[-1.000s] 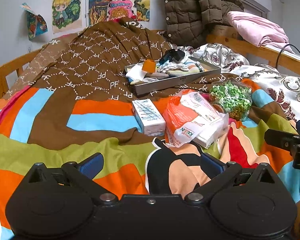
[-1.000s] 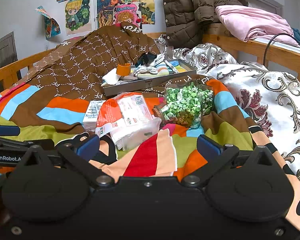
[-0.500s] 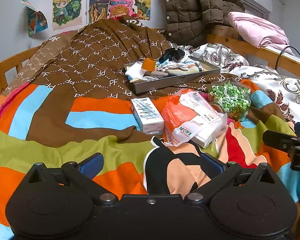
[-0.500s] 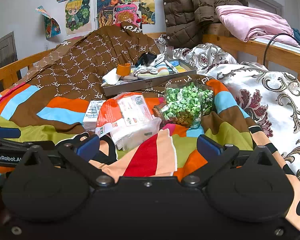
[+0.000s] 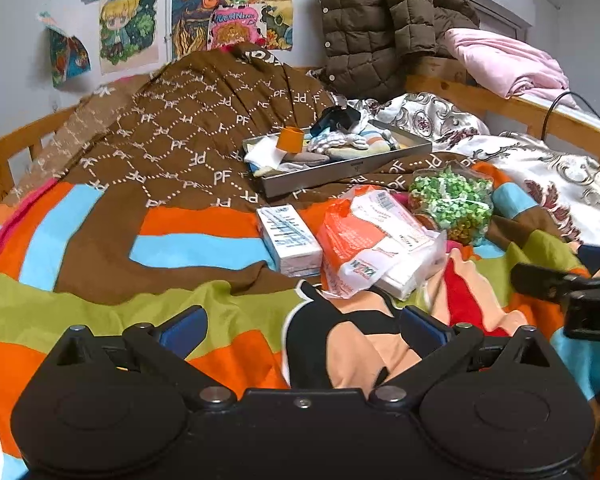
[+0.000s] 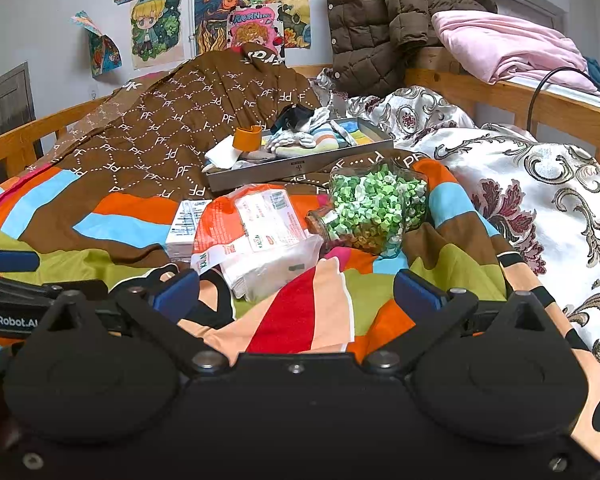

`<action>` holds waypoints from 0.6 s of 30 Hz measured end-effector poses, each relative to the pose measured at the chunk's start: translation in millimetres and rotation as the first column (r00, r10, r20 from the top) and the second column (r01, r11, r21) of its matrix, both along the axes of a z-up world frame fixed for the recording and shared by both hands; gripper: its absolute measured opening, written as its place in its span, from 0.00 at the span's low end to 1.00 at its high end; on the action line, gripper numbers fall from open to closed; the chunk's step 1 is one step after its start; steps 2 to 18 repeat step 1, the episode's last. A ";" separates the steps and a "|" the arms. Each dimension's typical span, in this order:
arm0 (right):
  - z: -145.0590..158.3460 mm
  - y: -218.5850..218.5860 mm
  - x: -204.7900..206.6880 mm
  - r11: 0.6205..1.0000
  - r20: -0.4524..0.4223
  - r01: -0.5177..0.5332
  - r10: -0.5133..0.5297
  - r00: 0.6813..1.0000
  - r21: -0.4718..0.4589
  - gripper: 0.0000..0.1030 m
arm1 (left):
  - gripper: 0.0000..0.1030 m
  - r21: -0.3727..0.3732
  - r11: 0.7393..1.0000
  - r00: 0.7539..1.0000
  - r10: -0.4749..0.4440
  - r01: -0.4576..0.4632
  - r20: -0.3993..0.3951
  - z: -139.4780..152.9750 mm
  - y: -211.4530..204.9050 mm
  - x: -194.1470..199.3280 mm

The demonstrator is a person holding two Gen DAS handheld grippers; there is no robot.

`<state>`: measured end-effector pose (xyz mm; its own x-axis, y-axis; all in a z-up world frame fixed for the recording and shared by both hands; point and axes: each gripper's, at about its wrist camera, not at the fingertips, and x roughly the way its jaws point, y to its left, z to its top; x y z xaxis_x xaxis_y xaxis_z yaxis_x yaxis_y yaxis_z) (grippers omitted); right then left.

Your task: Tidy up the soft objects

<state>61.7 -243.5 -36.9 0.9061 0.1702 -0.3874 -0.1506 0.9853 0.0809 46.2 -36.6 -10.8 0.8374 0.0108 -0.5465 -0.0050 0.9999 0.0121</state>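
Tissue pack [image 5: 374, 246]: orange-and-white soft pack lying on the striped bedspread [image 5: 100, 308], ahead of both my tools; its left edge touches the small white carton [image 5: 290, 240].
Bag of green pieces [image 6: 374, 208]: clear, lying on its side just right of the tissue pack.
Grey tray [image 5: 340, 170]: beyond these, on the brown quilt [image 5: 188, 136]; it holds rolled socks [image 5: 334, 144] and an orange cup [image 5: 291, 139].
My left gripper [image 5: 302, 326]: jaws spread wide, nothing between them, low over the bedspread short of the tissue pack.
My right gripper [image 6: 296, 290]: jaws likewise wide apart and holding nothing, facing the tissue pack and bag.
Surroundings: brown padded jacket [image 6: 384, 20] and pink blanket [image 6: 508, 50] on the wooden rail behind.
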 end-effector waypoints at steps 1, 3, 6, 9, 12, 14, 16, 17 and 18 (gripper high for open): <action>-0.6 1.6 0.5 1.000 -0.007 -0.001 0.001 1.000 0.002 0.99 | 0.99 -0.016 1.000 1.000 -0.004 0.004 -0.007 0.7 0.9 0.5; -0.6 1.6 0.5 1.000 -0.007 -0.001 0.001 1.000 0.002 0.99 | 0.99 -0.016 1.000 1.000 -0.004 0.004 -0.007 0.7 0.9 0.5; -0.6 1.6 0.5 1.000 -0.007 -0.001 0.001 1.000 0.002 0.99 | 0.99 -0.016 1.000 1.000 -0.004 0.004 -0.007 0.7 0.9 0.5; -0.6 1.6 0.5 1.000 -0.007 -0.001 0.001 1.000 0.002 0.99 | 0.99 -0.016 1.000 1.000 -0.004 0.004 -0.007 0.7 0.9 0.5; -0.6 1.6 0.5 1.000 -0.007 -0.001 0.001 1.000 0.002 0.99 | 0.99 -0.016 1.000 1.000 -0.004 0.004 -0.007 0.7 0.9 0.5; -0.6 1.6 0.5 1.000 -0.007 -0.001 0.001 1.000 0.002 0.99 | 0.99 -0.016 1.000 1.000 -0.004 0.004 -0.007 0.7 0.9 0.5; -0.6 1.6 0.5 1.000 -0.007 -0.001 0.001 1.000 0.002 0.99 | 0.99 -0.016 1.000 1.000 -0.004 0.004 -0.007 0.7 0.9 0.5; -0.6 1.6 0.5 1.000 -0.007 -0.001 0.001 1.000 0.002 0.99 | 0.99 -0.016 1.000 1.000 -0.004 0.004 -0.007 0.7 0.9 0.5; -0.6 1.6 0.5 1.000 -0.007 -0.001 0.001 1.000 0.002 0.99 | 0.99 -0.016 1.000 1.000 -0.004 0.004 -0.007 0.7 0.9 0.5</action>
